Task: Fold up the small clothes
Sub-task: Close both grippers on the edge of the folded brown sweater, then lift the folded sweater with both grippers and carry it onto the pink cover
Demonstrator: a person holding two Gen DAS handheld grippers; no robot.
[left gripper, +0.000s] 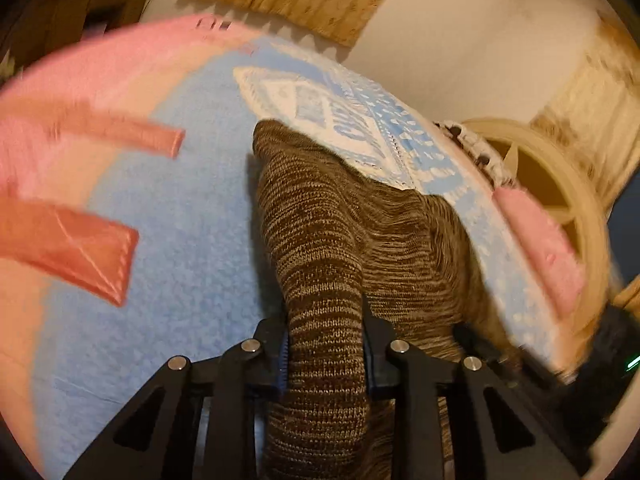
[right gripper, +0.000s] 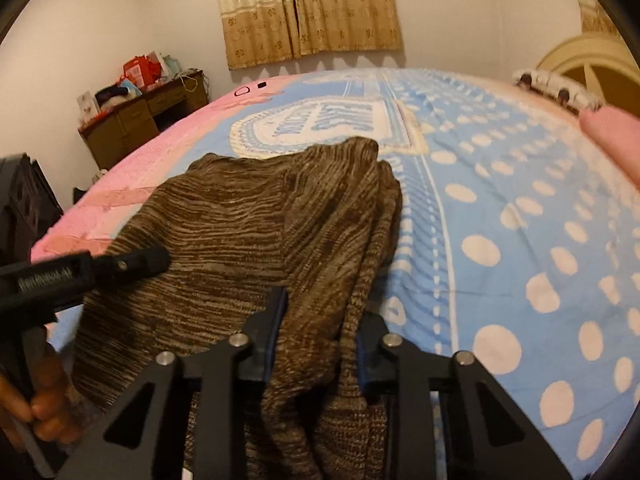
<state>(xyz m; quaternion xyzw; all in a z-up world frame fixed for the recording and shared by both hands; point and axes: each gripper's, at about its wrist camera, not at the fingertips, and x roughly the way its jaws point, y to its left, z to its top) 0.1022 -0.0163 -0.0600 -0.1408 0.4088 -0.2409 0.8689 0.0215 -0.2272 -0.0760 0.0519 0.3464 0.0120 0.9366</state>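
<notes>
A brown striped knit garment [right gripper: 248, 232] lies bunched on a blue and pink bedsheet [right gripper: 500, 208]. My right gripper [right gripper: 320, 320] is shut on a gathered fold of it at the near edge. My left gripper [left gripper: 324, 344] is shut on another part of the brown knit garment [left gripper: 320, 240], which runs forward between its fingers over the bedsheet [left gripper: 180, 208]. The left gripper's body [right gripper: 80, 272] shows at the left of the right wrist view, held by a hand, lying against the garment's left side.
A pink pillow [right gripper: 612, 136] and a cream headboard [right gripper: 588, 60] are at the far right of the bed. A wooden desk [right gripper: 140, 120] with clutter stands by the wall at left. Curtains [right gripper: 308, 8] hang behind the bed.
</notes>
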